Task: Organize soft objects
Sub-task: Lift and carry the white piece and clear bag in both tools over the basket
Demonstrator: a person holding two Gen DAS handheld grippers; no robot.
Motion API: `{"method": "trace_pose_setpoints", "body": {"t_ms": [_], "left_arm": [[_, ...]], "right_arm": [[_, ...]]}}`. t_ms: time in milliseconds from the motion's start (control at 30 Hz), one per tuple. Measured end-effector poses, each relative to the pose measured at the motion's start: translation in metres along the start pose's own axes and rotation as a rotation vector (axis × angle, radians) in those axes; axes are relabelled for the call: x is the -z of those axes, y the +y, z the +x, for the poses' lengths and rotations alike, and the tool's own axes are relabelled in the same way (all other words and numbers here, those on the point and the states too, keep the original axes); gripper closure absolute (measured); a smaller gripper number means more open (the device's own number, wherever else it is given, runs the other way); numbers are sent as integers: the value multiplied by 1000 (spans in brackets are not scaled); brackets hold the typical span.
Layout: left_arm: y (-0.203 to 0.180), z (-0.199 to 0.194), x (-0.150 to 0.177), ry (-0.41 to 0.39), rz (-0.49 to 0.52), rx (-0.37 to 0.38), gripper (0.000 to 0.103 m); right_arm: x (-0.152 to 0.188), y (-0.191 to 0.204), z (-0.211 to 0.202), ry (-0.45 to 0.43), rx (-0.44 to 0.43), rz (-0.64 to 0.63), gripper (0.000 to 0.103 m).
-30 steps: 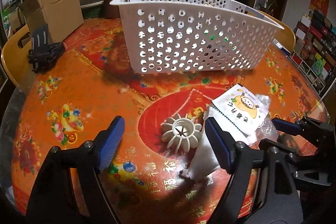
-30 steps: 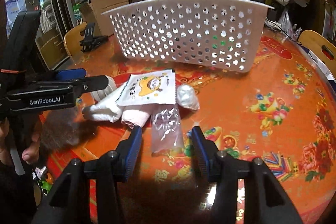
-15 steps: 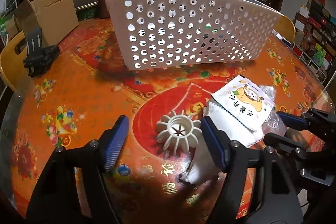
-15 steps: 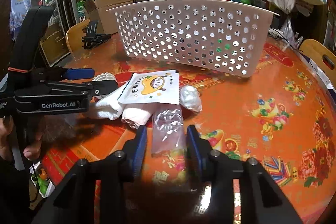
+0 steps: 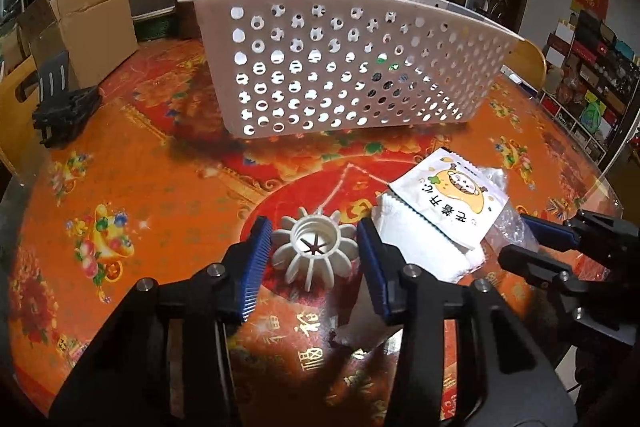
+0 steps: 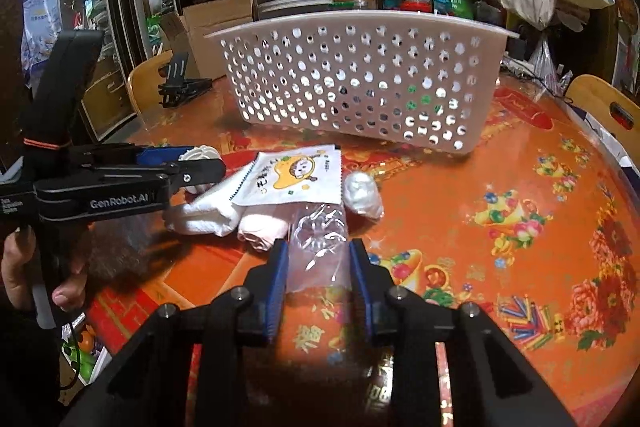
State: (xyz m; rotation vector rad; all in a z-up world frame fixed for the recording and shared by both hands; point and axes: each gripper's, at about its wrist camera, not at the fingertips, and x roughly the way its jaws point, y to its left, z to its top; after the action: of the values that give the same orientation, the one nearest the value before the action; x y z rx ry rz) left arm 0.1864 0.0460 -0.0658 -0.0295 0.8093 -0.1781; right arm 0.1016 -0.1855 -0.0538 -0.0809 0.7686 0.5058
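My left gripper (image 5: 314, 267) is closing, and its blue pads touch both sides of a white ribbed flower-shaped piece (image 5: 314, 253) on the table. Just right of it lie a folded white cloth (image 5: 412, 239) and a cartoon snack packet (image 5: 452, 199). My right gripper (image 6: 318, 267) is closing too; a clear plastic bag (image 6: 320, 247) lies flat between its pads, which meet the bag's edges. Beside the bag lie a pink roll (image 6: 264, 231) and a small white wrapped bundle (image 6: 362, 195). The white perforated basket (image 6: 360, 75) stands behind the pile.
The round table (image 5: 160, 187) has a red and orange patterned cover. A black folding stand (image 5: 60, 111) and a cardboard box (image 5: 88, 27) sit at the far left. Wooden chairs (image 6: 604, 107) ring the table. A hand (image 6: 24, 267) holds the left gripper's handle.
Both pairs of jaws have narrowed: the left around the ribbed piece, the right around the clear bag. Neither hand has shifted much.
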Motion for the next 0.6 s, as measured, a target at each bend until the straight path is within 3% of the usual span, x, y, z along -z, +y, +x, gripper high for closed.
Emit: {"method": "trace_pose_setpoints", "body": {"t_ms": [600], "left_arm": [[3, -18, 4, -64, -11, 6, 62]], "right_arm": [[-5, -10, -43, -88, 32, 23, 74]]}}
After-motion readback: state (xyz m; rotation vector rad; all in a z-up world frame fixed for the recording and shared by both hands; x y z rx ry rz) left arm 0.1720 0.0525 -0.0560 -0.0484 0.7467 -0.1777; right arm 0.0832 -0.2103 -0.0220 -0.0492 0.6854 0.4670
